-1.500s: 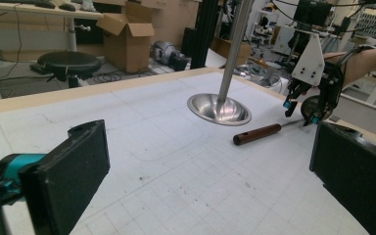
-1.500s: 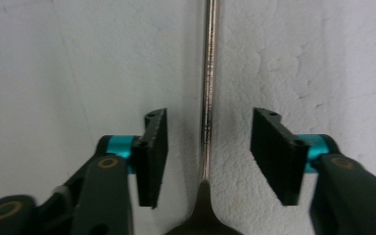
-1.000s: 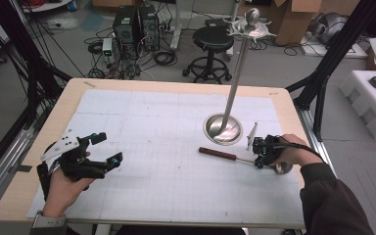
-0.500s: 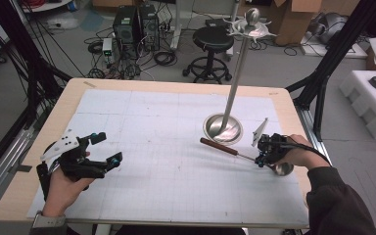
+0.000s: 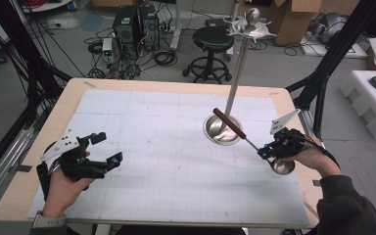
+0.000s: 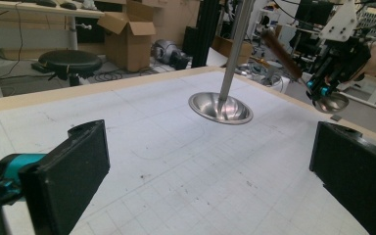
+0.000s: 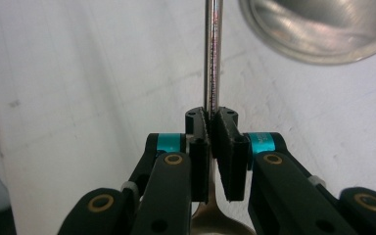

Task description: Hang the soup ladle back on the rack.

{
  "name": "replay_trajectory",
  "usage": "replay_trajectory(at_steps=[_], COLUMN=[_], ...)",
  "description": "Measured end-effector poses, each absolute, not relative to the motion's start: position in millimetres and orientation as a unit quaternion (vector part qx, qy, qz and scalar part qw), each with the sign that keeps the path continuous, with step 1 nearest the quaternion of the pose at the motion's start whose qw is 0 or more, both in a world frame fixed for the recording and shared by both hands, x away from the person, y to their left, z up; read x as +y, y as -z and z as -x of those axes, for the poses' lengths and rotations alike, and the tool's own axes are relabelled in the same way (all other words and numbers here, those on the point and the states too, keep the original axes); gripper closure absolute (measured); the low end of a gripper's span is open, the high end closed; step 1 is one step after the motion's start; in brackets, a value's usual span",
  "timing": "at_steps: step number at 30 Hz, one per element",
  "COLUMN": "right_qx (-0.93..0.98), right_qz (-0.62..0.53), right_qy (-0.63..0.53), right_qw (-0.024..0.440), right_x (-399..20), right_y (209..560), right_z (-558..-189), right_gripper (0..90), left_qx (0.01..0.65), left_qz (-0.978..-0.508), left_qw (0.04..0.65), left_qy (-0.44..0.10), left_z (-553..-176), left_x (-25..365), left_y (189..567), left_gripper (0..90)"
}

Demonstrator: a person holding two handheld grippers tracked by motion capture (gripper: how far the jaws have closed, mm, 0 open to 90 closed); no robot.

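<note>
- Gripping a ladle (image 5: pixel 252 145) by its thin metal shaft, the right gripper (image 5: pixel 269 150) has its jaws pinched tight on the steel, as the right gripper view shows with the shaft (image 7: pixel 212 58) running up from between the black pads (image 7: pixel 227 147).
- The ladle sits above the right side of the table: its round steel bowl (image 5: pixel 282 167) hangs low just below the person's right hand (image 5: pixel 306 155), and its dark brown wooden handle (image 5: pixel 229 123) slants up and away to the left, its end over the stand's base.
- From the left gripper view the ladle is off the mat, its bowl (image 6: pixel 330 102) under the right gripper (image 6: pixel 323 88) and the handle (image 6: pixel 280 53) tilted upward.
- The stand has a shallow round steel base (image 5: pixel 222 129) resting on the mat, with a slim steel pole (image 5: pixel 236 78) rising to a hooked top piece (image 5: pixel 251 27).
- The left gripper (image 5: pixel 103 149) is well apart on the left side of the table, held low over the mat in the person's left hand (image 5: pixel 66 178), its jaws spread wide with nothing between them.
- A white gridded mat (image 5: pixel 152 166) covers most of the pale wooden table (image 5: pixel 24 186).
- Beyond the table stand a black stool (image 5: pixel 210 41), computer towers (image 5: pixel 137 22) with tangled cables, and cardboard boxes (image 5: pixel 291 19).
</note>
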State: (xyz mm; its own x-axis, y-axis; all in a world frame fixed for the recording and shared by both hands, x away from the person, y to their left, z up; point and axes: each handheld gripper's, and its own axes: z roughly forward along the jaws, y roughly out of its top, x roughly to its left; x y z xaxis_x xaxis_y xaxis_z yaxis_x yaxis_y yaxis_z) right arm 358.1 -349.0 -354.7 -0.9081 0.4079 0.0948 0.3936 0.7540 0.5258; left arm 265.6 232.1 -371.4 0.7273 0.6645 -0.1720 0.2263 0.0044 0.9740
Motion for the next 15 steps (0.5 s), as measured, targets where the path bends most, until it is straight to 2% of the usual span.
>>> replay_trajectory(at_steps=[8, 15], right_qx=[0.900, 0.880], right_qz=[-0.213, -0.220], right_qy=[-0.379, -0.415], right_qw=[0.039, 0.070], right_x=[-361, -364], right_y=[337, 331], right_z=[-349, -344], right_gripper=[84.3, 84.3], left_qx=[0.326, 0.326], left_qz=[-0.683, -0.683], left_qw=[0.630, 0.631], left_qy=[-0.175, -0.172], left_z=[-265, -265], left_x=[233, 231], left_y=[371, 371], left_gripper=[1.9, 1.9])
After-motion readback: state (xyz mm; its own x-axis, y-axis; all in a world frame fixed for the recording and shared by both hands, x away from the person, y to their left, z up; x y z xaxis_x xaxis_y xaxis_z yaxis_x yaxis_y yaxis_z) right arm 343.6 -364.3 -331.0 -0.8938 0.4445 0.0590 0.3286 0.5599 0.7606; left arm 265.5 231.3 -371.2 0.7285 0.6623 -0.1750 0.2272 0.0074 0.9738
